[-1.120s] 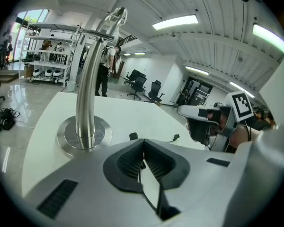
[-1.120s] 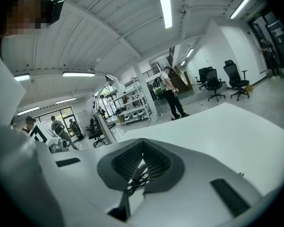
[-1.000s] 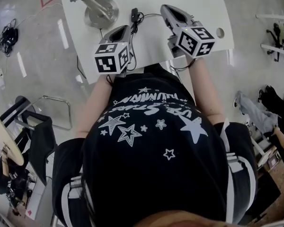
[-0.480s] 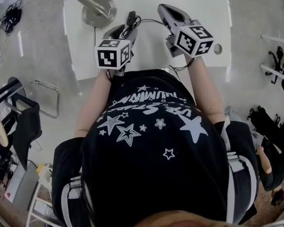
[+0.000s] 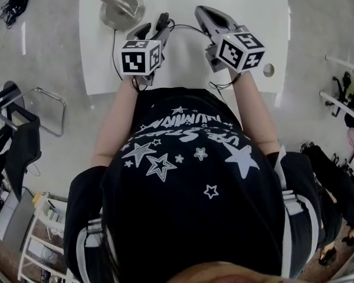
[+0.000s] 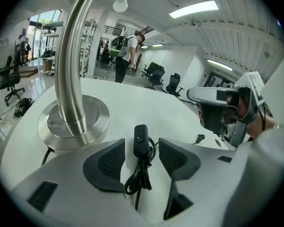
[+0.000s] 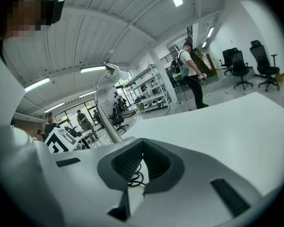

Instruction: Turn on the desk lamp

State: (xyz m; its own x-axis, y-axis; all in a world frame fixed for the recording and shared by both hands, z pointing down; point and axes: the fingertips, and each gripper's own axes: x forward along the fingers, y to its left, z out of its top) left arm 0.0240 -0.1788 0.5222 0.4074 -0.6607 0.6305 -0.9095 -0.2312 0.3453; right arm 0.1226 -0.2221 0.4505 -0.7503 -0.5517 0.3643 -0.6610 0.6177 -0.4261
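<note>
The desk lamp (image 6: 73, 103) stands at the far left of the white table (image 5: 248, 5). Its round base (image 5: 123, 7) is brushed metal, a flat disc with a raised middle ring. A smooth, polished steel tube rises from it, leans slightly and bends over at the top, where a white bulb (image 6: 119, 4) hangs pointing down.

Just right of the base lies the inline switch (image 6: 141, 138), a slim black plastic bar with a small button on its upper face. Its long axis runs away from the person, along the gap between the left gripper's jaws. The black cord (image 6: 138, 178) is bunched in loops at its near end, and another stretch runs under the base's near edge.

The left gripper (image 5: 153, 31) sits just near and right of the base, jaws wide apart, dark ribbed pads either side of the switch and clear of it.

The right gripper (image 7: 141, 144) hovers farther right of the base, jaw tips together with nothing between them.
</note>
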